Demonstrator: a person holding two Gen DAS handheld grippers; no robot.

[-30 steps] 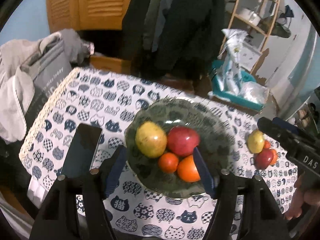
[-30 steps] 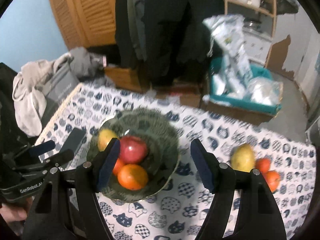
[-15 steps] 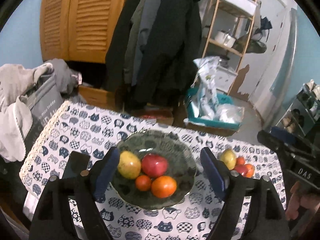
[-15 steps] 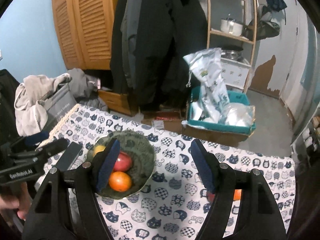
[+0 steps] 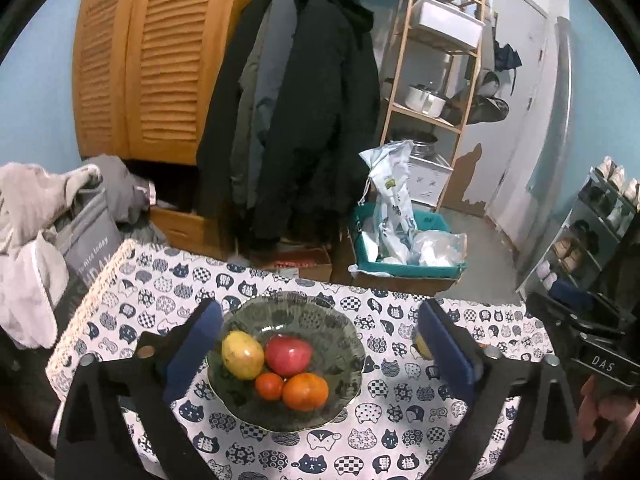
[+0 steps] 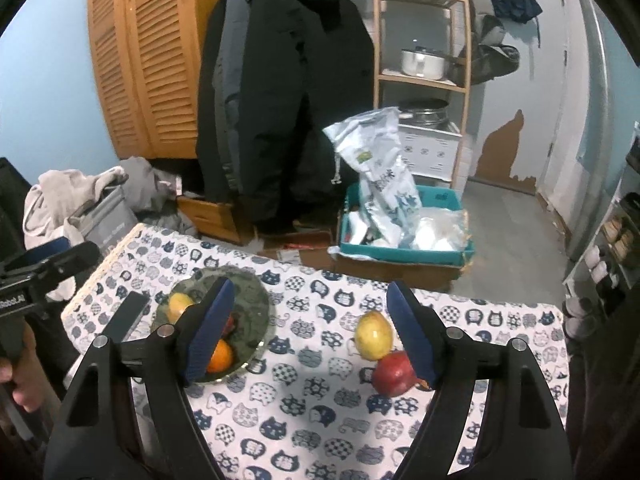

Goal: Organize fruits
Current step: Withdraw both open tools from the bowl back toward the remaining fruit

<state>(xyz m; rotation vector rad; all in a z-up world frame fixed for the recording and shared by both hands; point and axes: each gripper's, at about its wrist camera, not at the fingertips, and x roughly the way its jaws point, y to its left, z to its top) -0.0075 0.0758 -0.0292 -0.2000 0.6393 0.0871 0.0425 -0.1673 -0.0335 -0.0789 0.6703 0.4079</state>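
A dark glass bowl (image 5: 340,344) sits on the cat-print tablecloth (image 5: 400,428). It holds a yellow fruit (image 5: 242,354), a red apple (image 5: 288,355), a small tomato (image 5: 269,385) and an orange (image 5: 305,391). My left gripper (image 5: 316,344) is open and empty, held above the bowl. My right gripper (image 6: 308,332) is open and empty above the table. To the bowl's (image 6: 256,300) right lie a yellow fruit (image 6: 373,334) and a red apple (image 6: 393,373), partly behind my right finger.
A black phone (image 6: 126,316) lies left of the bowl. Beyond the table are a teal crate with bags (image 5: 404,248), hanging coats (image 5: 304,120), a wooden shelf (image 5: 436,80) and a pile of clothes (image 5: 36,216) at the left.
Both grippers have pulled up and back from the table, so the bowl and fruits look smaller. The right view has turned toward the loose fruits on the right. Both stay open.
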